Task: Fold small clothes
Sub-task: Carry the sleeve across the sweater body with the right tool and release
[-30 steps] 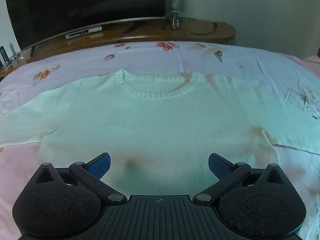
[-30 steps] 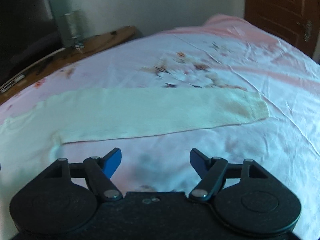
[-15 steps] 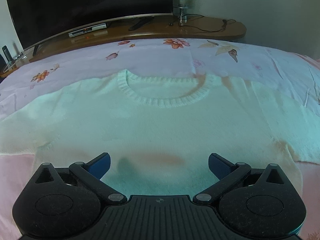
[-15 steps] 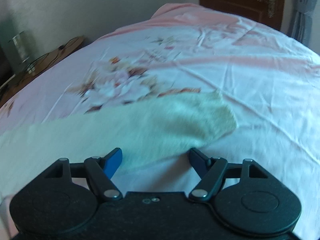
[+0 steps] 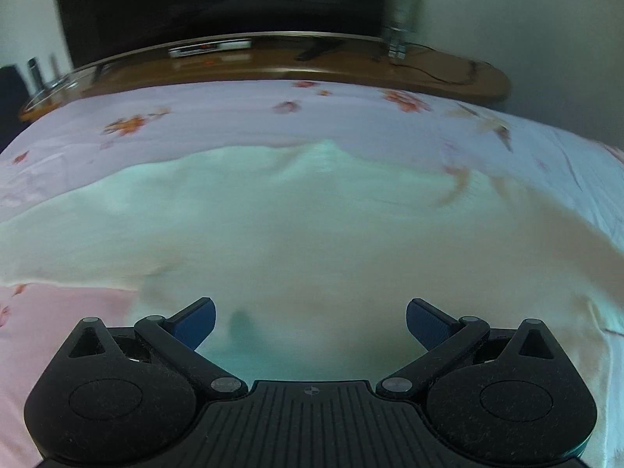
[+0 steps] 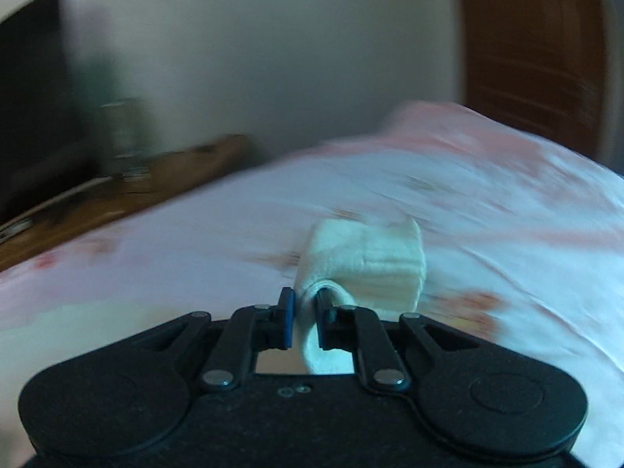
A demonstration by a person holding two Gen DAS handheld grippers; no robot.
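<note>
Fingers [image 6: 286, 321] of right gripper [image 6: 305, 321] closing, pinching sweater sleeve [image 6: 366, 265]; left gripper [image 5: 310, 321] wide.

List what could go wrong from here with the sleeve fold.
1. The right gripper pinches only a bunched edge of the sleeve cuff as its jaws close; the knit may slip out mid-carry.
2. The left gripper hovers open over the cream sweater, pinning nothing, so pulling the sleeve could drag the whole sweater across the floral bedsheet and wrinkle it.
</note>
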